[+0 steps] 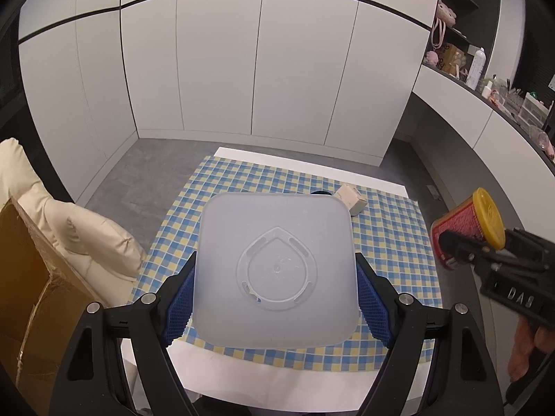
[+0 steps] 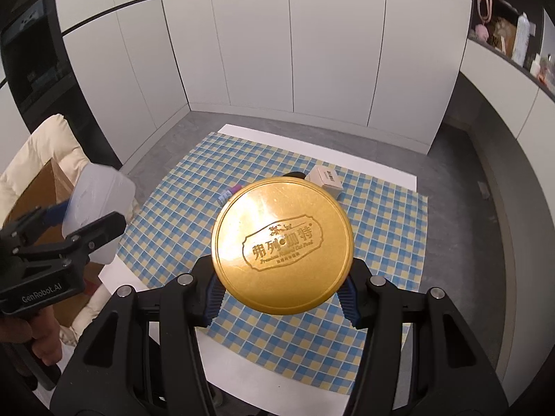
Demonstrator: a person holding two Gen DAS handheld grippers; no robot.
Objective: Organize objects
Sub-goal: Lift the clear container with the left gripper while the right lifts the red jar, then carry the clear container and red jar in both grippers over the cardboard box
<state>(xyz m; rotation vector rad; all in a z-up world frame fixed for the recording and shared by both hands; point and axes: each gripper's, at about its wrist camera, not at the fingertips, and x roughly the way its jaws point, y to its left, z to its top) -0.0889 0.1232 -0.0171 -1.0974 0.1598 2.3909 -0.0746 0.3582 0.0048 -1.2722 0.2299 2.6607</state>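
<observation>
Left gripper (image 1: 275, 298) clamped on frosted plastic container (image 1: 275, 267), right gripper (image 2: 279, 293) clamped on gold-lidded can (image 2: 282, 246), both above checked cloth (image 2: 381, 242), small box (image 2: 326, 180) at one o'clock, tube (image 2: 226, 195) at eleven

Cream cushion (image 1: 86, 235) (beside cardboard box (image 1: 27, 277))
</observation>
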